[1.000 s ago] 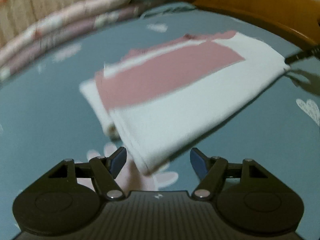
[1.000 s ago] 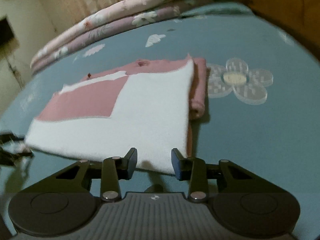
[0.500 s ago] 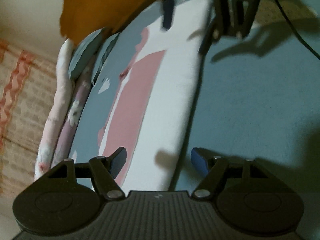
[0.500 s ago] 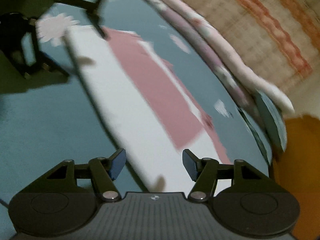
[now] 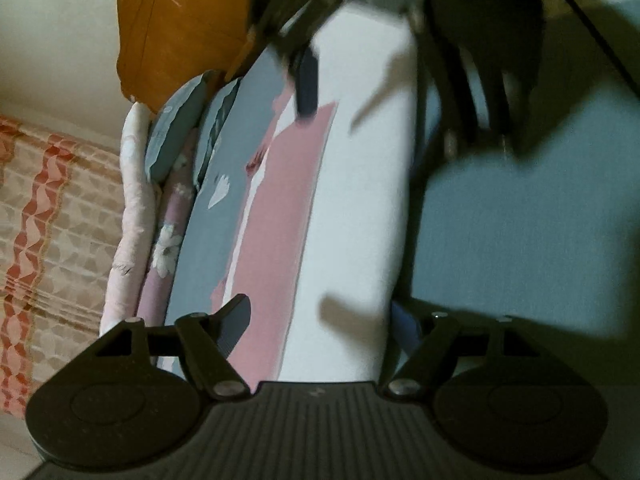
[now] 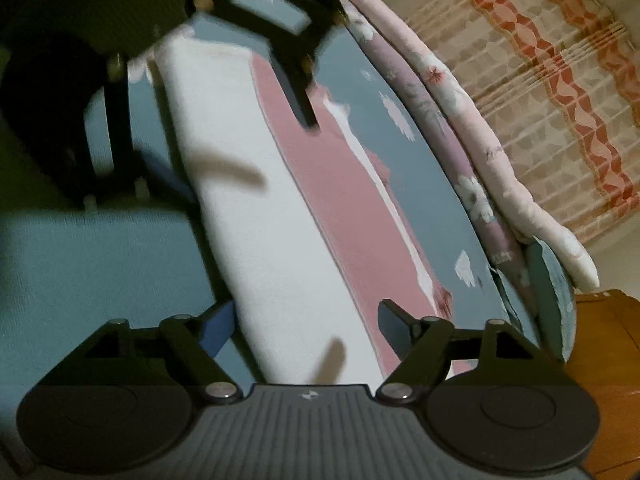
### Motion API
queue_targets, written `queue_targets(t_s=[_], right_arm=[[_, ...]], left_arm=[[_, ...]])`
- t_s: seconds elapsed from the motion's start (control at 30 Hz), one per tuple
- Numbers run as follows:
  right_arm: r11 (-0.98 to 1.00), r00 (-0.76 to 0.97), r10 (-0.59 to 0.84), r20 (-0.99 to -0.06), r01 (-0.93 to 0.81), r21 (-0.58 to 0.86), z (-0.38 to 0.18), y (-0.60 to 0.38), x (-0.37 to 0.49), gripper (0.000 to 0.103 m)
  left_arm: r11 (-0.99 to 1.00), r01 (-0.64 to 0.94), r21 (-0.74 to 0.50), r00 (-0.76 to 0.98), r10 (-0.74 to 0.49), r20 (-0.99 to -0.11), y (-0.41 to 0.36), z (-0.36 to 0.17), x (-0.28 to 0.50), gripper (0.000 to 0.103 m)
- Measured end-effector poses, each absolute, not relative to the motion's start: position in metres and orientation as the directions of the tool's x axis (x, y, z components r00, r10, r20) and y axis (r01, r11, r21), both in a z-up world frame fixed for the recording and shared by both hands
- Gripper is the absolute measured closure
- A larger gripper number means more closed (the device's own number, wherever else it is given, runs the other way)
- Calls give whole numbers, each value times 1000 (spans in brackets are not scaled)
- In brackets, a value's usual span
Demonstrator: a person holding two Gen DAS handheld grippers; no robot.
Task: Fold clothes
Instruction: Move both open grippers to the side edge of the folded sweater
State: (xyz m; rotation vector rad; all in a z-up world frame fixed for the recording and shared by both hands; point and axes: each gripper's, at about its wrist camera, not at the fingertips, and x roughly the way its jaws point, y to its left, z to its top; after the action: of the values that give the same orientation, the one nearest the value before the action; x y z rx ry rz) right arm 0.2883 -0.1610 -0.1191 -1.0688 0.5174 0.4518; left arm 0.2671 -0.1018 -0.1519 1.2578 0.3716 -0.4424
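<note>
A folded pink and white garment (image 5: 352,220) lies flat on the teal bedsheet (image 5: 520,240). My left gripper (image 5: 320,326) is open and turned on its side, its fingers straddling one short end of the garment. At the opposite end my right gripper (image 5: 372,80) faces it, blurred. In the right wrist view the garment (image 6: 260,220) runs away from my right gripper (image 6: 307,324), which is open with the near end between its fingers. The left gripper (image 6: 234,140) shows at the far end, open too.
Rolled pink and purple floral quilts (image 6: 460,128) lie along the bed's far side, with teal pillows (image 5: 176,136) beside an orange wooden headboard (image 5: 180,28). A patterned curtain (image 6: 560,80) hangs behind. A black cable (image 5: 592,28) crosses the sheet.
Both grippers rolled sideways and moved to the garment's two short ends. Over the last half second each closed in, so the ends now sit between the open fingers.
</note>
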Motion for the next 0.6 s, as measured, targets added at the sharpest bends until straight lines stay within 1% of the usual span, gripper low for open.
queue_targets(t_s=[0.23,0.4,0.53,0.6], right_arm=[[381,827,11,-562,-524,-762,-127,-183,295,23],[352,844,-45,-535,-488,-799,-134,-196,302,23],[326,855,-90,-511,-459,-826,-140,-206,307,29],[324,857,-88,-508,-458,-828,-141,-204,309,29]], left_arm=[[305,484,820,863,-10,-505,-64,-149,271,27],[287,474,833,870,-6,-493,-70,-149,274,27],[268,477,837,872,-28,-488,-86,-151,283,27],[269,480,835,871,-33,-490,-89,-151,284,27]])
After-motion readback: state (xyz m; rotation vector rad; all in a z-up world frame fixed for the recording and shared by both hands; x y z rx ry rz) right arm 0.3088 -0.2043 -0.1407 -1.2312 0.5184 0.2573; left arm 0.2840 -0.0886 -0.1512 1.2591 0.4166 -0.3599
